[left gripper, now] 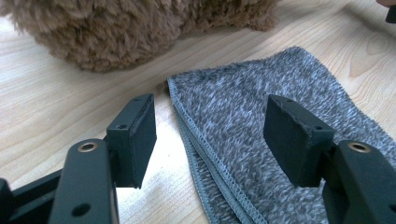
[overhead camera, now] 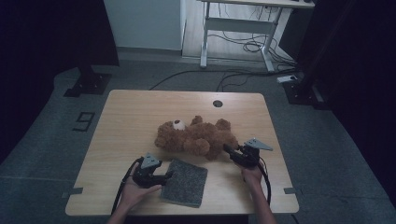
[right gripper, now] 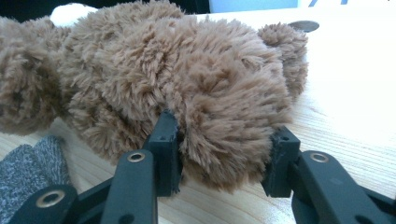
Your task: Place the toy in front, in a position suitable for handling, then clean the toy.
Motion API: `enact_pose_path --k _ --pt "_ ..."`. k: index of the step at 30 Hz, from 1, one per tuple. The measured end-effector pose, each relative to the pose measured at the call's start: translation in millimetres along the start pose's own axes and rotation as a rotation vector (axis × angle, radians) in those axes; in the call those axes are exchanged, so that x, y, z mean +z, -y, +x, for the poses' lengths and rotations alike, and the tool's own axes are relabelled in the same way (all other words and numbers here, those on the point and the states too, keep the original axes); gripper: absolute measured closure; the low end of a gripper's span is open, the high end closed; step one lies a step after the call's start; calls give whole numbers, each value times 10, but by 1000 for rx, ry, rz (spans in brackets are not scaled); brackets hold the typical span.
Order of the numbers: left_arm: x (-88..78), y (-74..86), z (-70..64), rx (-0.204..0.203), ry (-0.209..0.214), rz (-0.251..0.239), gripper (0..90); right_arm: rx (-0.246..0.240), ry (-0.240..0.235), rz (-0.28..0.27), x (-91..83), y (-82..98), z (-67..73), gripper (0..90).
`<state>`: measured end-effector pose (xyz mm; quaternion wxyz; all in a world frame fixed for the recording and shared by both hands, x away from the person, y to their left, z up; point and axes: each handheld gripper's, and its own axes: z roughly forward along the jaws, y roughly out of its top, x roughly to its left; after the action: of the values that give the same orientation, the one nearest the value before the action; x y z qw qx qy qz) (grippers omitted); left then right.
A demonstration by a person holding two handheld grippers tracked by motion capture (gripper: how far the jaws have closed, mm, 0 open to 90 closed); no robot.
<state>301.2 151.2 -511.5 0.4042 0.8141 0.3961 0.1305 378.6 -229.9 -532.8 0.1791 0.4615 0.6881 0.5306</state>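
On the light wooden table in the high view, a fluffy brown plush teddy bear lies on its side beyond both tools, and a folded grey terry cloth lies flat near the front edge; the left gripper reaches the cloth's near left edge, while the right gripper meets the bear's paw. In the left gripper view, the jaws stand spread wide, the cloth's stitched edge lying between and under them, not yet pinched. In the right gripper view, the jaws straddle the bear's furry paw, pads touching the fur on both sides in what looks like a light pinch. I judge the work barely begun: the bear is grasped but the cloth is still unlifted.
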Motion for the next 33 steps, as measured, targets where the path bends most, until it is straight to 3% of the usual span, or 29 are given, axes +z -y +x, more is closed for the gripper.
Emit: enact_pose_path --k 4,8,19,25,27,33 --pt "-15 -15 -65 13 8 -13 343 -2 3 3 10 4 -1 560" --pt "22 -77 -237 49 44 -21 336 -10 6 7 15 6 -5 552" --pt "432 -109 -670 142 124 83 301 -6 3 17 33 19 -6 545" --pt "593 -96 -812 162 108 118 226 -6 2 20 32 24 -4 545" --pt "656 -74 -849 188 79 139 207 -5 1 20 31 23 -5 545" --pt "690 -27 -839 204 70 130 194 -1 1 22 36 27 -5 544"
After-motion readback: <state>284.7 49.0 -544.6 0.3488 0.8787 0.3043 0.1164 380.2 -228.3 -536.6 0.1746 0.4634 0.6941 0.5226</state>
